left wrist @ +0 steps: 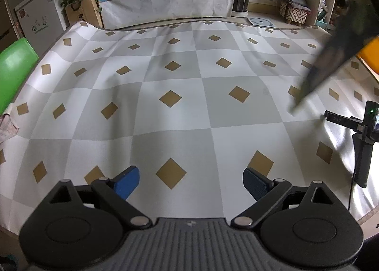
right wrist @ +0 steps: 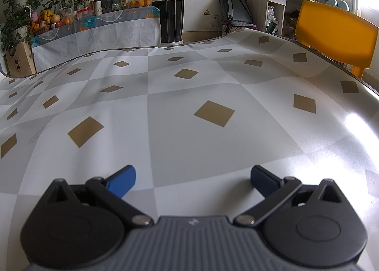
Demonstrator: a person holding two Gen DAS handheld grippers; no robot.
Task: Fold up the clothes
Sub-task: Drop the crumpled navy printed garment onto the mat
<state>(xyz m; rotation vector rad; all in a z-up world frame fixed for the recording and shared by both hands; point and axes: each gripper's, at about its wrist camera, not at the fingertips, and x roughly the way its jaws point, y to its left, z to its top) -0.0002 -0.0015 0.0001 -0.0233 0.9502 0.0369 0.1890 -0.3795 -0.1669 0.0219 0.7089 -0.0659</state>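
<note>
Left claw [left wrist: 190, 182] released, right claw [right wrist: 193, 181] released, dark blurred garment [left wrist: 331, 58] (perhaps clothing) cut off top-right

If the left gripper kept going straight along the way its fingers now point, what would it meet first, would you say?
Most likely the checkered tablecloth itself. The left gripper is open with nothing between its fingers and tilts down at bare cloth. The dark blurred garment hangs off to the right, apparently outside that line.

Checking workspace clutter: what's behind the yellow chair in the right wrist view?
Behind the yellow chair: a wooden shelf unit crammed with small items, and a bright window. The chair back covers the shelf's lower right part and the floor there.
</note>
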